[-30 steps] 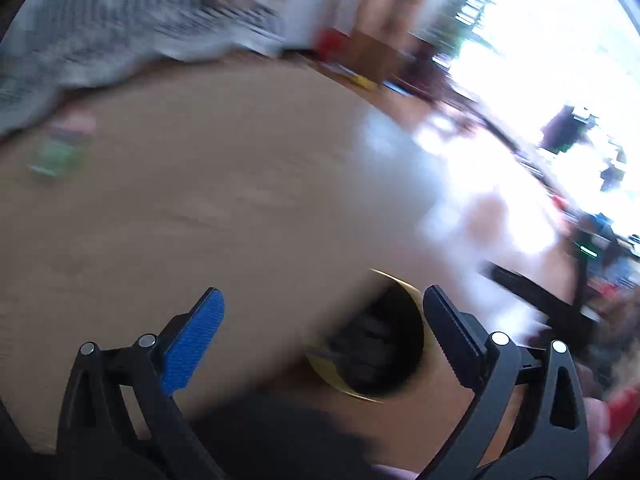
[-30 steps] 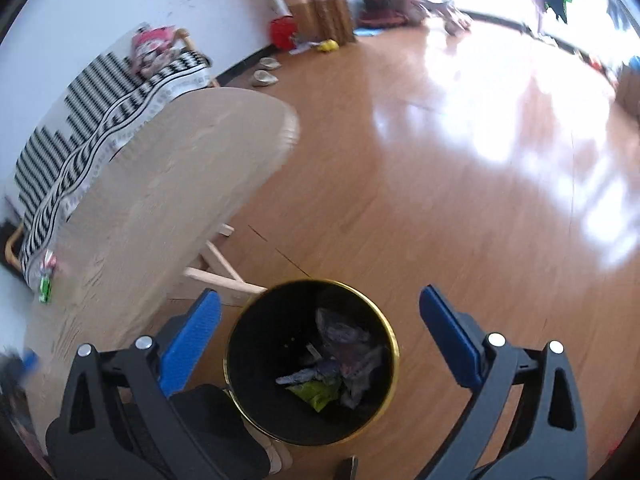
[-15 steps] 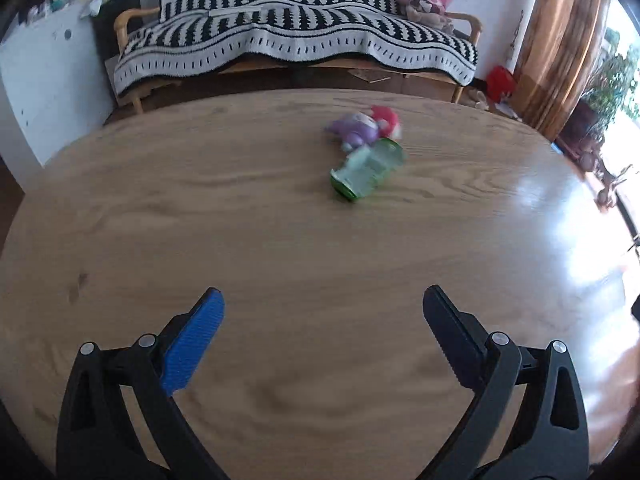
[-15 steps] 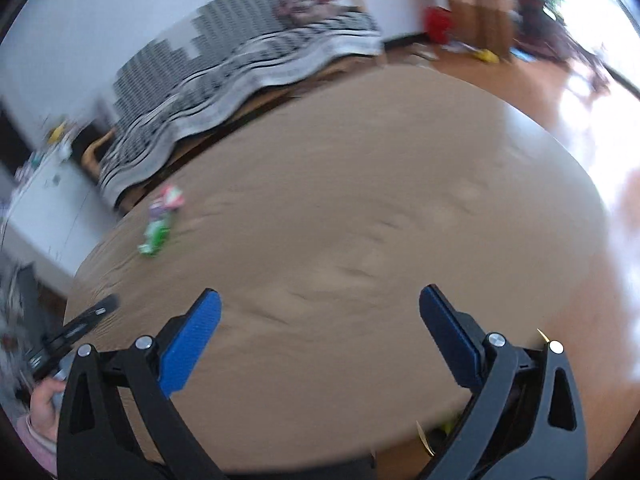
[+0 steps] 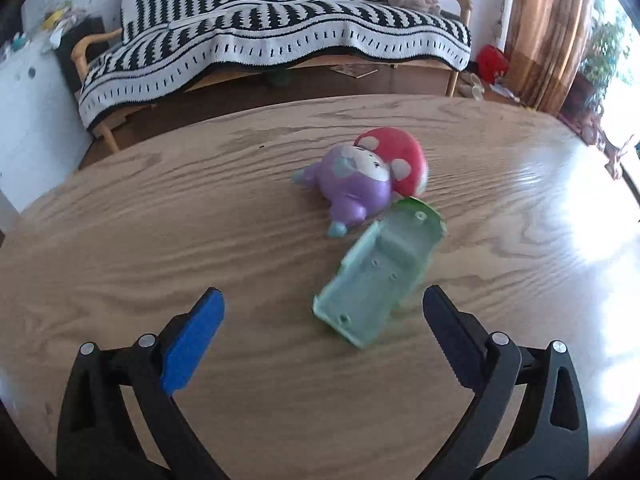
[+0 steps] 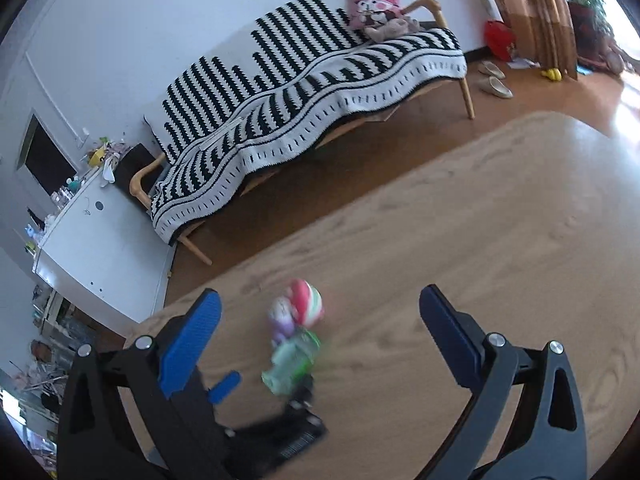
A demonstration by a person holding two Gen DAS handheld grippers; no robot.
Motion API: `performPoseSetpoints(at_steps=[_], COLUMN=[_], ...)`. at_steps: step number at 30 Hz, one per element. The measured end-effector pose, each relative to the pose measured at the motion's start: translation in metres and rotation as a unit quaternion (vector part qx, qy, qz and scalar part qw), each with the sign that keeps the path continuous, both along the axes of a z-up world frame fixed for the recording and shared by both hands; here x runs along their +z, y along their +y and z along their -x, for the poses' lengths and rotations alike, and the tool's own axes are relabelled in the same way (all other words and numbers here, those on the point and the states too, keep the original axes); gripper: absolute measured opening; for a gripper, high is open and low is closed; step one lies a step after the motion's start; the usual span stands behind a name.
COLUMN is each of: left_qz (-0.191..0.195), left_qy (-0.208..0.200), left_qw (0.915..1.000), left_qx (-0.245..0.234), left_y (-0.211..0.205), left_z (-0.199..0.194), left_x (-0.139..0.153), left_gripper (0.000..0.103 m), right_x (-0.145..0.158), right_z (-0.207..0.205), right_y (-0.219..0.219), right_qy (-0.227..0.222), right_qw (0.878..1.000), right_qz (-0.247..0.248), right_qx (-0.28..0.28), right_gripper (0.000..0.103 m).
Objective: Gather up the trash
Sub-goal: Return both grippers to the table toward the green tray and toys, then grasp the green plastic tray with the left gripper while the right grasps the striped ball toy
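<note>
A pale green plastic toy car (image 5: 380, 270) lies upside down on the round wooden table (image 5: 160, 248). A purple figure with a red spotted mushroom cap (image 5: 368, 176) touches its far end. My left gripper (image 5: 322, 316) is open just short of the green car, whose near end sits between the fingertips, closer to the right one. From the right wrist view, my right gripper (image 6: 320, 312) hangs open above the table, and below it the left gripper (image 6: 264, 392) reaches toward the green car (image 6: 294, 364) and the purple figure (image 6: 298, 310).
A wooden bench with a black-and-white striped blanket (image 5: 272, 36) stands behind the table, with a pink cushion (image 6: 374, 2) on it. A white cabinet (image 6: 100, 240) is at the left. Curtains (image 5: 548, 28) and a red object (image 5: 492, 62) are on the floor at the right.
Both grippers swung from the black bin on the floor back over the table. The left gripper has moved close to the green car and purple figure, which now fill its view.
</note>
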State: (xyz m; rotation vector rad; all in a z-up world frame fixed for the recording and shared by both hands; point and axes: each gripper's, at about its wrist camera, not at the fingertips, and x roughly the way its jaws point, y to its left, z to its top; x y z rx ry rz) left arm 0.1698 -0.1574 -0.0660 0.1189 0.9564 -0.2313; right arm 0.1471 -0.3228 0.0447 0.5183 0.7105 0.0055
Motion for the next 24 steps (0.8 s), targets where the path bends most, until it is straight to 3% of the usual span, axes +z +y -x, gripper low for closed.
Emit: performPoseSetpoints(at_steps=[4, 6, 8, 9, 11, 12, 14, 16, 18, 19, 20, 22, 24], left_qz=[0.021, 0.010, 0.007, 0.011, 0.034, 0.047, 0.071, 0.078, 0.060, 0.044, 0.027, 0.021, 0.032], left_qy=[-0.004, -0.018, -0.023, -0.024, -0.018, -0.015, -0.009, -0.010, -0.016, -0.021, -0.023, -0.032, -0.028], left_qw=[0.9996, 0.9991, 0.9985, 0.9983, 0.9983, 0.9982, 0.9974, 0.9969, 0.9980, 0.9985, 0.9987, 0.9981, 0.9990], left_qx=[-0.020, -0.038, -0.049, -0.051, -0.043, -0.034, -0.012, 0.002, 0.013, 0.023, 0.038, 0.048, 0.012], left_y=[0.001, -0.001, 0.001, 0.003, 0.014, 0.019, 0.032, 0.040, 0.042, 0.042, 0.042, 0.044, 0.043], left_z=[-0.003, 0.004, 0.009, 0.012, 0.015, 0.014, 0.012, 0.010, 0.010, 0.011, 0.011, 0.014, 0.013], left_x=[-0.004, -0.003, -0.002, -0.001, 0.002, 0.003, 0.003, 0.002, 0.002, 0.002, 0.002, 0.003, 0.005], left_gripper=[0.094, 0.081, 0.062, 0.056, 0.033, 0.026, 0.025, 0.025, 0.027, 0.047, 0.094, 0.095, 0.096], right_x=[-0.009, -0.022, -0.039, -0.048, -0.061, -0.065, -0.073, -0.078, -0.080, -0.081, -0.081, -0.082, -0.081], right_z=[-0.016, -0.017, -0.022, -0.023, -0.029, -0.031, -0.034, -0.034, -0.031, -0.031, -0.029, -0.028, -0.026], right_y=[0.008, 0.003, -0.004, -0.006, -0.006, -0.005, -0.001, 0.001, 0.002, 0.002, 0.000, 0.000, -0.002], right_qy=[-0.001, 0.003, 0.021, 0.030, 0.048, 0.053, 0.065, 0.073, 0.075, 0.076, 0.077, 0.077, 0.074], right_qw=[1.000, 0.999, 0.999, 0.999, 0.999, 0.999, 0.998, 0.997, 0.997, 0.997, 0.996, 0.996, 0.996], right_qz=[0.028, 0.036, 0.024, 0.012, -0.008, -0.013, -0.022, -0.032, -0.034, -0.033, -0.034, -0.042, -0.045], right_qx=[-0.008, -0.018, -0.027, -0.024, -0.011, -0.005, 0.002, 0.005, 0.008, 0.006, 0.004, 0.001, 0.001], right_gripper=[0.096, 0.096, 0.096, 0.096, 0.096, 0.096, 0.096, 0.096, 0.096, 0.096, 0.096, 0.096, 0.096])
